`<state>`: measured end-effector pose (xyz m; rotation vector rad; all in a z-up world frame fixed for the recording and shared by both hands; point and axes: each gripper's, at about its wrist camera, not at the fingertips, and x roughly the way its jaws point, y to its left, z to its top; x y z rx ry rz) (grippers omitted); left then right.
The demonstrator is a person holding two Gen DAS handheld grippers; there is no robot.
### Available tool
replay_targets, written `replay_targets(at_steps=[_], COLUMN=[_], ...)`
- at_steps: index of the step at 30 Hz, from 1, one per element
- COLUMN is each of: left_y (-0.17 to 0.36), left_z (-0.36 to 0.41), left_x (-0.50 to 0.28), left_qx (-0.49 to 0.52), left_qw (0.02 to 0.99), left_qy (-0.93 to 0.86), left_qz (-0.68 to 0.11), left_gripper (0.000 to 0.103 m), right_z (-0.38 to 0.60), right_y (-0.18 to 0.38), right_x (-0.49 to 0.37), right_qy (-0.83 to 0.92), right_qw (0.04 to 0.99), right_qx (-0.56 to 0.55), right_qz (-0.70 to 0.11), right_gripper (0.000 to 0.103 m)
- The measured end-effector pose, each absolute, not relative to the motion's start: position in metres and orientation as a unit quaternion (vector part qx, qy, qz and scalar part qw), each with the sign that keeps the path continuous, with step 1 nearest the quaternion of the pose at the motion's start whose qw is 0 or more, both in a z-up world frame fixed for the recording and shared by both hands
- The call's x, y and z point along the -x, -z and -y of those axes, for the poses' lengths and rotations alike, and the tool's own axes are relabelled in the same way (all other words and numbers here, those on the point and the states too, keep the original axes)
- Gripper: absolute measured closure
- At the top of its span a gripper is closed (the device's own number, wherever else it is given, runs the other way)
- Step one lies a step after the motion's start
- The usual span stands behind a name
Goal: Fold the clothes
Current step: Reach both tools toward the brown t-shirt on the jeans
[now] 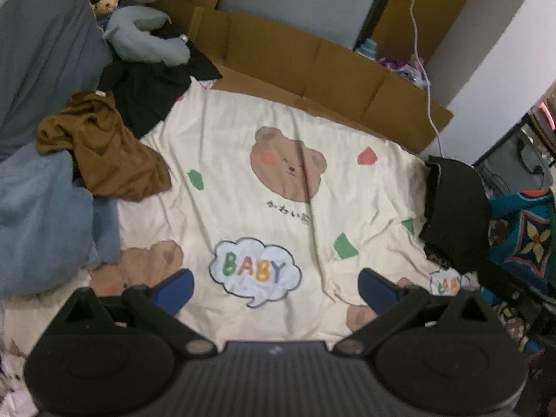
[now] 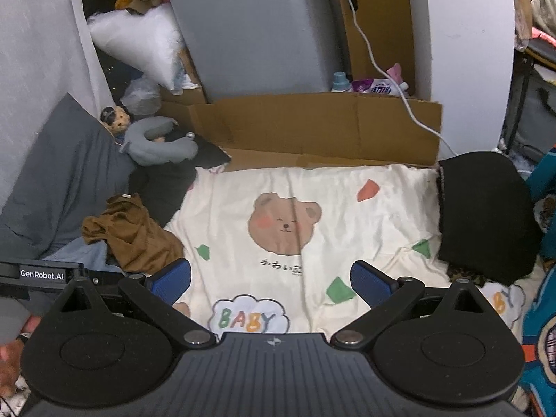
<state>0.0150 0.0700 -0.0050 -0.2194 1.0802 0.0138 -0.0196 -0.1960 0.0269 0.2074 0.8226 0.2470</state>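
The left gripper (image 1: 276,290) and right gripper (image 2: 271,283) hang over the bear sheet (image 1: 243,160), fingers wide apart, holding nothing; a brown shirt (image 1: 107,153) lies crumpled left; black clothes (image 2: 483,215) sit right; cardboard (image 2: 312,125) stands behind.

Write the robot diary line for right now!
left gripper: open | right gripper: open | brown garment: crumpled, unheld | black garment: at sheet edge

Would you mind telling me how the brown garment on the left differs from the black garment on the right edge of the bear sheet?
The brown garment lies crumpled in a loose heap, while the black garment sits as a flat, compact stack that looks folded. The brown one rests among a pile of other clothes, partly over blue fabric; the black one lies apart at the sheet's right edge. Both rest on the bear-print sheet, and neither tool touches them.
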Motion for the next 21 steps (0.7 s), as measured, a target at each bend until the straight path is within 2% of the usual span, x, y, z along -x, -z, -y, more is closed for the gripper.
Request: replay_targets(at_steps=[8, 10, 11, 19, 21], left_y=[-0.002, -0.002, -0.002, 0.017, 0.026], left_z=[-0.114, -0.129, -0.136, -0.203, -0.220], left_x=[-0.024, -0.025, -0.026, -0.040, -0.047], left_qx=[0.102, 0.102, 0.104, 0.109, 0.111], left_qw=[0.870, 0.876, 0.878, 0.887, 0.885], left_qy=[-0.043, -0.058, -0.064, -0.118, -0.135], left_qz=[-0.480, -0.468, -0.464, -0.432, -0.431], left_gripper=[0.008, 0.011, 0.012, 0.023, 0.028], right_z=[0.210, 0.213, 0.214, 0.215, 0.217], right_y=[-0.021, -0.017, -0.014, 0.011, 0.019], right_x=[-0.002, -0.008, -0.011, -0.033, -0.041], right_qy=[-0.143, -0.158, -0.165, -0.187, -0.186], right_qw=[0.900, 0.897, 0.894, 0.890, 0.888], right_qx=[-0.114, -0.115, -0.117, -0.108, -0.116], right_qz=[-0.395, -0.396, -0.400, -0.401, -0.404], right_gripper=[0.004, 0.017, 0.020, 0.031, 0.032])
